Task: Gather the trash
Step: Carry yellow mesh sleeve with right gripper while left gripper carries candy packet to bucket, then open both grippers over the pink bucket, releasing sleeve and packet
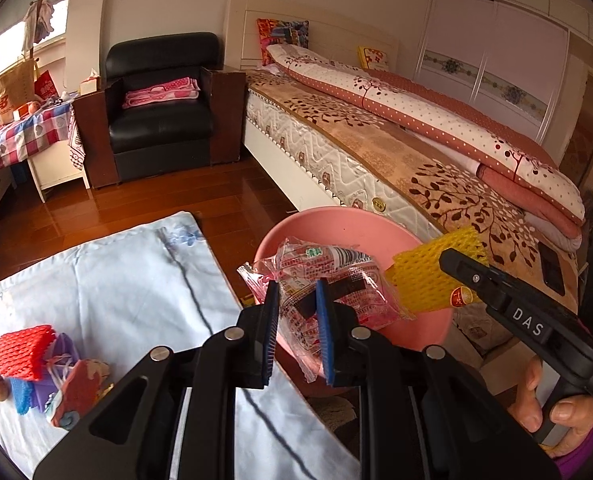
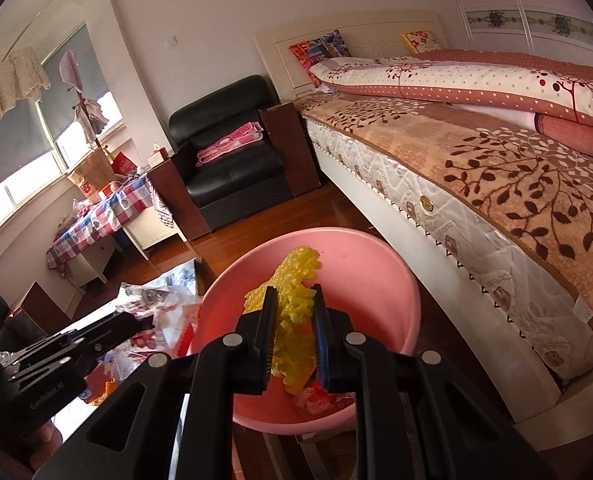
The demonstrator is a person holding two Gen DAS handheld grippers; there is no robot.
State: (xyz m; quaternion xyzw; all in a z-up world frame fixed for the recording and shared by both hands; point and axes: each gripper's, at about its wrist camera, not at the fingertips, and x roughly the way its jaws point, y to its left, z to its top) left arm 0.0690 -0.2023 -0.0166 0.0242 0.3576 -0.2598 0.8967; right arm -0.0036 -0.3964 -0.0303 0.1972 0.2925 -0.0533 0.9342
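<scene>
Trash first: in the left wrist view the left gripper (image 1: 296, 322) is clamped on a clear red-printed wrapper (image 1: 328, 288), centre frame over the pink bin (image 1: 428, 332). Right wrist view has the right gripper (image 2: 294, 336) pinching yellow foam netting (image 2: 292, 316) above that bin, lower centre. Both bits are light, so I reckon letting go too near the rim could send them to the floor.

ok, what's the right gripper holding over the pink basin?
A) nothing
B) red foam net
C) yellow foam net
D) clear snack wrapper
C: the right gripper has its pads pressed on the yellow foam net above the pink basin; the clear snack wrapper is in the left gripper instead.
</scene>
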